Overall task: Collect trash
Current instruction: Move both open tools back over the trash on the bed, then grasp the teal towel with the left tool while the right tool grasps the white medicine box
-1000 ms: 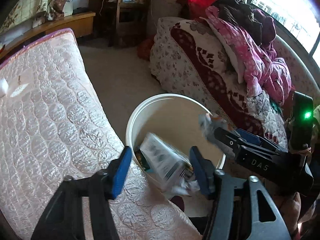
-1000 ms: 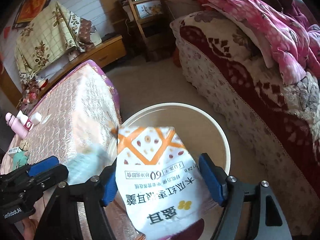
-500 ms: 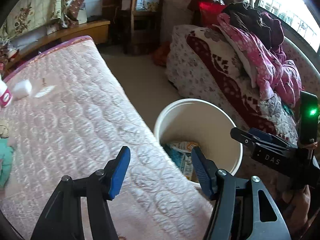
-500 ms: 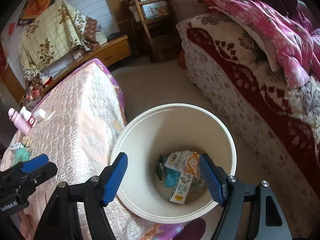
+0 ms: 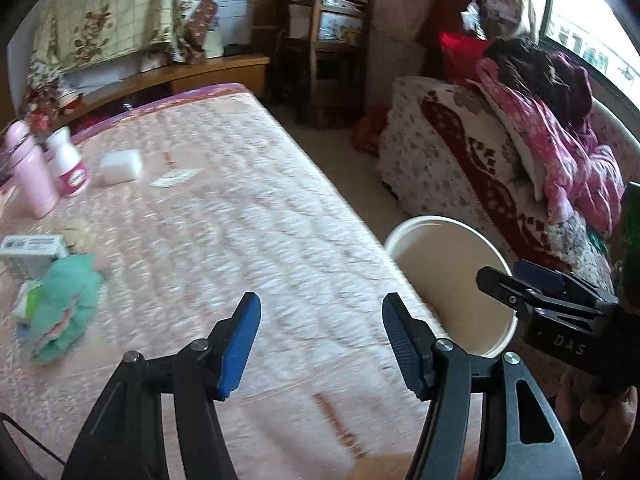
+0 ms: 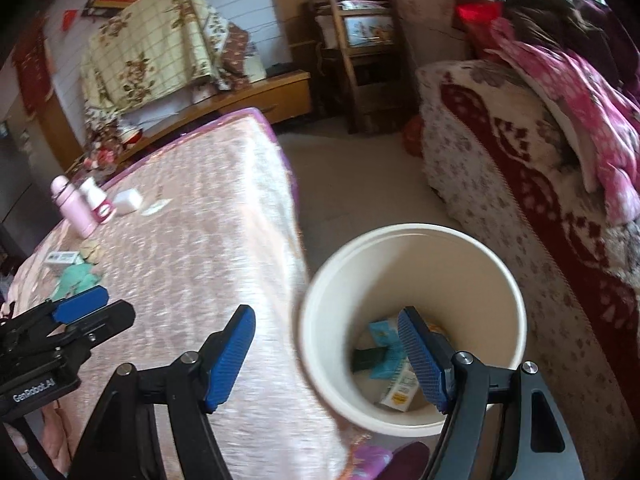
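A cream bucket (image 6: 472, 248) stands on the floor beside the pink quilted mattress (image 6: 192, 248); it also shows in the left wrist view (image 5: 448, 228). Snack packets (image 6: 394, 376) lie at its bottom. My right gripper (image 6: 328, 354) is open and empty above the bucket's near rim. My left gripper (image 5: 320, 344) is open and empty over the mattress (image 5: 224, 232). On the mattress's far left lie a green crumpled wrapper (image 5: 64, 304), a small white box (image 5: 32, 250), a white block (image 5: 120, 166) and a flat scrap (image 5: 172, 178).
A pink bottle (image 5: 32, 172) and a white bottle (image 5: 70, 168) stand at the mattress's far left edge. A sofa with a floral cover and pink bedding (image 5: 528, 148) stands right of the bucket. A wooden rack (image 5: 324, 60) and a low bench (image 5: 192, 72) stand behind.
Both grippers let their packets drop into the bucket. Both then swung left and back, so the left one now faces the mattress.
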`<state>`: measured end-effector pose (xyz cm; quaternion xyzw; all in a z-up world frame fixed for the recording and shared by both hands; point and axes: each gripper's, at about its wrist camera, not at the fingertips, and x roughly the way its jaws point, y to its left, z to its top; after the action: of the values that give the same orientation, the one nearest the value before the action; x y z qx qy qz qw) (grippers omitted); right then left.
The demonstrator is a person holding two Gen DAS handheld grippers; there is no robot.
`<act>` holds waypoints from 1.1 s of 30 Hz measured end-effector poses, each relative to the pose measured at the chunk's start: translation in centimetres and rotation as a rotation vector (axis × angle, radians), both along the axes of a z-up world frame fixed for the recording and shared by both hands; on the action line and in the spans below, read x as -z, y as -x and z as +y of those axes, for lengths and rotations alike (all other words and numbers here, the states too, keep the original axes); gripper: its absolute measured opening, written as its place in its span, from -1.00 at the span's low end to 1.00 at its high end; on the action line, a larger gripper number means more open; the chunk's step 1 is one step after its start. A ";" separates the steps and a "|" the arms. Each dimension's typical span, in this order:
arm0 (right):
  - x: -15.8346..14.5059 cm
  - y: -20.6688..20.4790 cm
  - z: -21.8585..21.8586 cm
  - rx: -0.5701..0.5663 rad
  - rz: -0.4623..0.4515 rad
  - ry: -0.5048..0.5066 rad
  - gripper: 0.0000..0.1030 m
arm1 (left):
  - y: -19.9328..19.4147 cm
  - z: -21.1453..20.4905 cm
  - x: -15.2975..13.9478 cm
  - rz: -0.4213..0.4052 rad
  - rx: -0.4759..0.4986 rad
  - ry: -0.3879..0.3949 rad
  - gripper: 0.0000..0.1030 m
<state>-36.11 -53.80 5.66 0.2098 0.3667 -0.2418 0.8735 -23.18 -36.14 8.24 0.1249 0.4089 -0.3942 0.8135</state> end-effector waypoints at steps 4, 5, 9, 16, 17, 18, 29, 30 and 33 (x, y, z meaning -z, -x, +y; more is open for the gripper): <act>-0.7 -2.3 2.6 -0.063 -0.012 0.003 0.49 | -1.9 3.5 0.0 -0.009 -0.063 -0.010 0.24; -0.7 -2.8 3.2 -0.077 -0.012 0.000 0.49 | -2.4 4.4 0.0 -0.009 -0.079 -0.015 0.24; -0.4 -5.5 6.1 -0.148 0.000 -0.014 0.49 | -4.7 8.7 0.1 -0.015 -0.153 -0.027 0.25; 0.5 -9.5 10.6 -0.259 0.023 -0.032 0.49 | -10.1 15.9 0.9 -0.015 -0.325 -0.059 0.25; 0.6 -9.9 11.2 -0.273 0.023 -0.034 0.49 | -10.9 16.4 1.1 -0.007 -0.340 -0.063 0.26; 0.7 -10.3 11.7 -0.284 0.023 -0.037 0.49 | -11.7 17.0 1.5 0.004 -0.357 -0.067 0.29; 1.2 -13.2 13.5 -0.333 0.030 -0.057 0.49 | -13.9 13.2 3.8 0.015 -0.270 -0.123 0.45; 1.3 -13.3 13.4 -0.330 0.033 -0.062 0.49 | -14.1 12.9 4.1 0.026 -0.267 -0.126 0.43; 1.5 -13.7 13.0 -0.329 0.042 -0.070 0.49 | -14.7 12.7 4.3 0.058 -0.272 -0.110 -0.08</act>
<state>-22.45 -40.84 4.19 0.1722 0.4224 -0.0871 0.8856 -8.51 -23.41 3.89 0.1012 0.4664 -0.2606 0.8392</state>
